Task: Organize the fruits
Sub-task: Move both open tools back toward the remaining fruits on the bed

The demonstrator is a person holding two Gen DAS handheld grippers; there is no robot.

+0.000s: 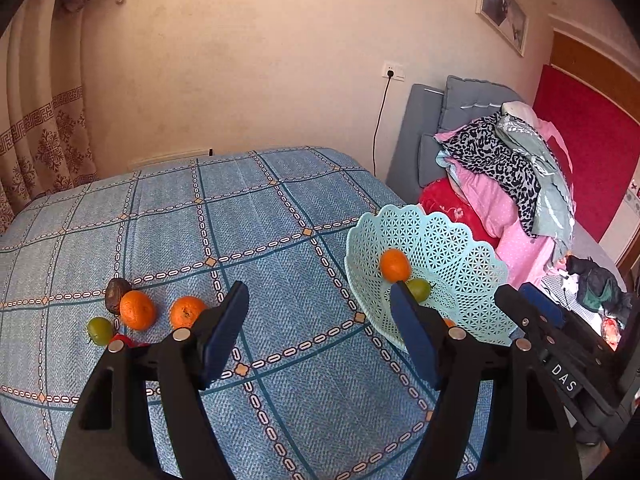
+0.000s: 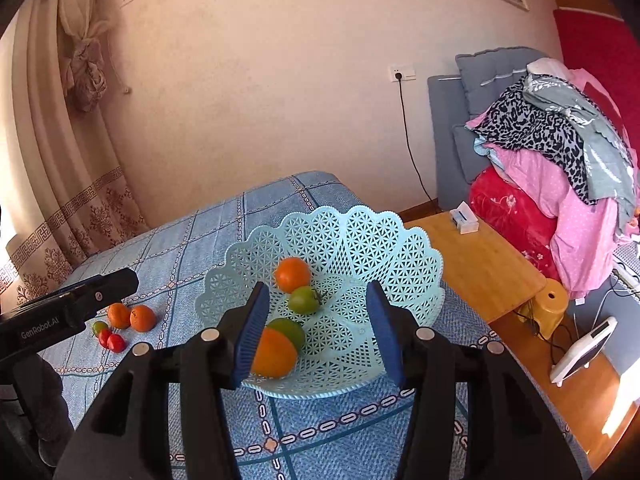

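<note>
Loose fruit cluster (image 1: 132,314) lies ahead-left of left gripper (image 1: 320,332), the nearer tool; jaws spread, empty. Basket (image 2: 360,240) sits directly ahead of right gripper (image 2: 316,332), also spread, holding nothing.

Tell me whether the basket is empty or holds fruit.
Holds fruit. The right wrist view shows the turquoise basket containing two oranges and two green fruits.

A: Someone's bedroom at home?
B: Yep, a blue checked bedspread (image 1: 240,240) is covering the bed, folded pink and leopard-print bedding (image 2: 552,152) is piling up, beige patterned curtains (image 2: 60,160) are hanging.
</note>
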